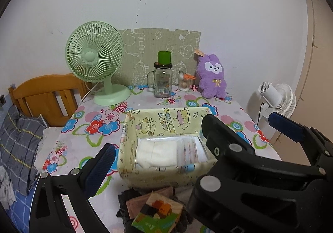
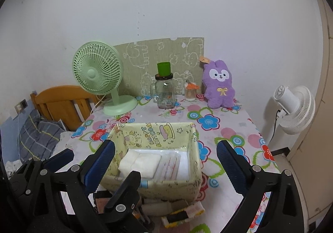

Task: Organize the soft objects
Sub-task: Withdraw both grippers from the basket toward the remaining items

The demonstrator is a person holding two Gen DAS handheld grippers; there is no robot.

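Observation:
A yellow-green fabric box printed "Happy Birthday" stands mid-table. It holds a folded white cloth and flat plastic packets. A purple plush rabbit sits upright against the back wall. My left gripper hovers open over the box's near side, and the right gripper's black finger hides its right finger. In the right wrist view my right gripper stands wide open, straddling the box with nothing between its pads. The two grippers overlap at their inner fingers.
A pile of dark cloth and printed pads lies before the box. At the back are a green desk fan, a glass jar topped by a green cup, and a swab holder. A white fan stands off the right edge, a wooden headboard on the left.

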